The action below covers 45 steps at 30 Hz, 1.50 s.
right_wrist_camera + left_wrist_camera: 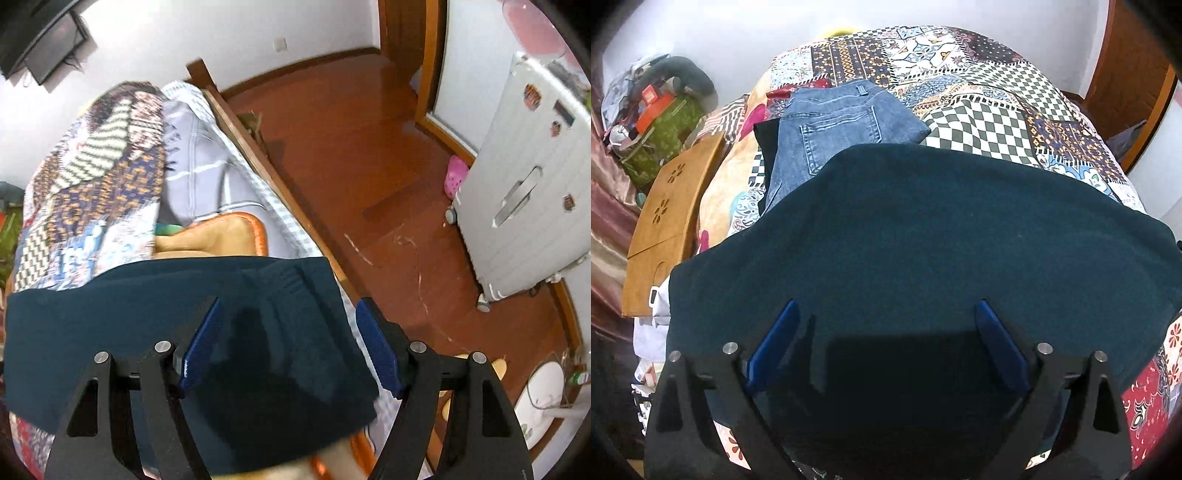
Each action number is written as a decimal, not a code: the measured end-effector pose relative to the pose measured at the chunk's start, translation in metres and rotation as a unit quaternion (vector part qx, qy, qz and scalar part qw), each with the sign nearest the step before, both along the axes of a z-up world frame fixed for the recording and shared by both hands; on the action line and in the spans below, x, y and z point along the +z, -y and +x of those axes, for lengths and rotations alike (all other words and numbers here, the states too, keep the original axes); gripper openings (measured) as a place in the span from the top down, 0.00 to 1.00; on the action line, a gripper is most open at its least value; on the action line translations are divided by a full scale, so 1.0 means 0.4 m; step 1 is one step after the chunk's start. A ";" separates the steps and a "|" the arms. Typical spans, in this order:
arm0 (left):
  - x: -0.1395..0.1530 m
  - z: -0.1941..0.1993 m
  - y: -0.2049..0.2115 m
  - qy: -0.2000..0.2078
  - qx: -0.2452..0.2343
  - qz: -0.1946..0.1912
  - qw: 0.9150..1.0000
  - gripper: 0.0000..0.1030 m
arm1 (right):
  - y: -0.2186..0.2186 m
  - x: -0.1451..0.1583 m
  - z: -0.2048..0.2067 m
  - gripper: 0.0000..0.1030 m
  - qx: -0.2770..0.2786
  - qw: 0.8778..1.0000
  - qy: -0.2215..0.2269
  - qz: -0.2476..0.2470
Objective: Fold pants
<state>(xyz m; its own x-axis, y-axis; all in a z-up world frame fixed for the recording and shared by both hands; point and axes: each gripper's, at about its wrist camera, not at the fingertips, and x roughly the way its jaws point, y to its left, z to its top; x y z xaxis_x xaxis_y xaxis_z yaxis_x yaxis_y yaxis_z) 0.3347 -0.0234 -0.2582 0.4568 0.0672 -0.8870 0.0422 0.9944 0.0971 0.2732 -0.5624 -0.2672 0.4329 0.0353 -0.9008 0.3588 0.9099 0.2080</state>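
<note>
Lay flat across the near part of the bed (pixel 997 122): the dark teal pants (pixel 923 236), taken here as the landmark. Beyond the pants, to their left: folded blue jeans (pixel 831 129) on a black garment. Further left of the pants, off the bed: a wooden board (pixel 665 221).

Hovered over the pants' near edge: the left gripper (pixel 886 317), fingers (pixel 783 332) spread wide, nothing between the pads. At the right end of the pants, by the bed's side rail: the right gripper (pixel 288 317), fingers (pixel 203 332) apart, straddling the cloth's edge, no pinch seen.

Judged as the step between folds, both tools free. Called for next, probably: closing on two edge points and carrying them over evenly.
</note>
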 end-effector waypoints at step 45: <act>0.008 -0.074 0.023 -0.009 -0.045 -0.022 0.999 0.03 | -0.107 0.039 -0.115 0.44 0.036 0.993 -0.033 -0.111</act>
